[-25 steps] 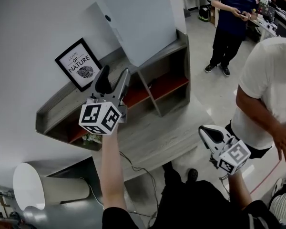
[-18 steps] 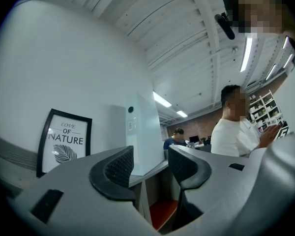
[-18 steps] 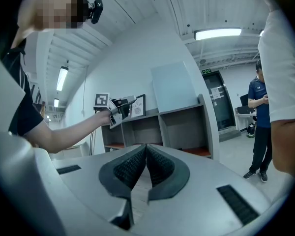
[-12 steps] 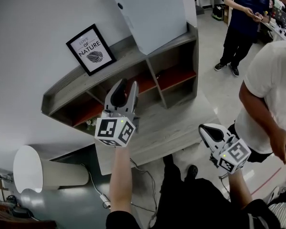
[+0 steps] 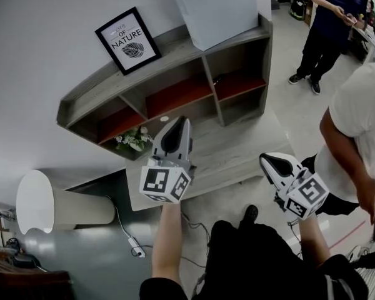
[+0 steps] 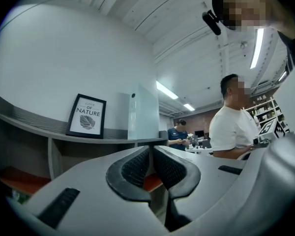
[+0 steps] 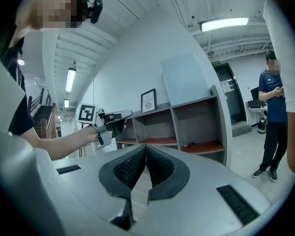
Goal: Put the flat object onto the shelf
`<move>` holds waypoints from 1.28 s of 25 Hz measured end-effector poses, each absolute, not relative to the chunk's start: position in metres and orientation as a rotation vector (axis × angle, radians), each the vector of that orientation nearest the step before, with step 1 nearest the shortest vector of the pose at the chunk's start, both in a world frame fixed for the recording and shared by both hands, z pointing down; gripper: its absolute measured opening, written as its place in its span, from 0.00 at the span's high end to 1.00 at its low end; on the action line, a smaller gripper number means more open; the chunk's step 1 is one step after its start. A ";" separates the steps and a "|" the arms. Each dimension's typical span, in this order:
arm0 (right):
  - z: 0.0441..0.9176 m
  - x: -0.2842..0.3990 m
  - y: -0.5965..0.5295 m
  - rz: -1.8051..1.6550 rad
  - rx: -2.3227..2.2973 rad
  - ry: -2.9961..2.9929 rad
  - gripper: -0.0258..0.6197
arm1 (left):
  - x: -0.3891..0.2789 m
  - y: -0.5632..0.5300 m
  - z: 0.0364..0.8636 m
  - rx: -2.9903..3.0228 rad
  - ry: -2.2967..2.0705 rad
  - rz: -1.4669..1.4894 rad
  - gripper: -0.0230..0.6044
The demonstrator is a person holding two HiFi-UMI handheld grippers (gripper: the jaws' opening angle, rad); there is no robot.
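Observation:
The flat object, a large white panel (image 5: 219, 8), stands on top of the grey shelf unit (image 5: 175, 61) and leans on the wall, beside a framed "Love of Nature" print (image 5: 128, 40). My left gripper (image 5: 178, 125) hovers in front of the shelf, well below the panel and apart from it. Its jaws have just been closing and now meet with nothing between them (image 6: 151, 149). My right gripper (image 5: 270, 163) hangs lower right, shut and empty (image 7: 146, 149). The right gripper view also shows the panel (image 7: 187, 80) and my left gripper (image 7: 113, 122).
A low wooden platform (image 5: 237, 149) lies before the shelf. A small plant (image 5: 134, 139) sits in a lower left compartment. A person in a white shirt (image 5: 356, 124) stands close at right, another in dark clothes (image 5: 328, 24) farther back. A white cylinder (image 5: 56, 208) lies lower left.
My left gripper has drawn back and down from the shelf top, and its jaws went from wide open to closed. The right gripper has barely shifted.

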State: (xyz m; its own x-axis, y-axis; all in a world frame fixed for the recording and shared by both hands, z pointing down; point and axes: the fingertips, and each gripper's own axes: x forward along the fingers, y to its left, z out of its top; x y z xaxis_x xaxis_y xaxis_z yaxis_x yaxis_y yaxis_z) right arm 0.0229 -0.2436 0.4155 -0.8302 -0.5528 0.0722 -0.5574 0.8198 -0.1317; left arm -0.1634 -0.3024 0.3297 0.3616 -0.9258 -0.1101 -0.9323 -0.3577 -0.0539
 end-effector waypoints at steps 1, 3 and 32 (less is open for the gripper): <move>0.415 0.021 -0.241 0.224 0.908 -2.969 0.94 | -0.163 -0.296 0.334 -2.513 1.714 0.094 0.90; 0.414 0.019 -0.237 0.213 0.922 -2.970 0.94 | -0.161 -0.281 0.342 -2.528 1.717 0.110 0.92; 0.420 -0.018 -0.033 0.186 1.025 -2.905 0.94 | -0.161 -0.021 0.411 -2.747 1.575 0.073 0.94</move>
State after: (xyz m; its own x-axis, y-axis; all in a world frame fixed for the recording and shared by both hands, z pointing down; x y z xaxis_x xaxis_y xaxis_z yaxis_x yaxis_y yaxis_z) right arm -0.0183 -0.0325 0.4204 -0.7779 -0.6215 0.0924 -0.6282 0.7722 -0.0952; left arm -0.1608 -0.0208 0.4114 0.5044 -0.8631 -0.0270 -0.8618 -0.5051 0.0458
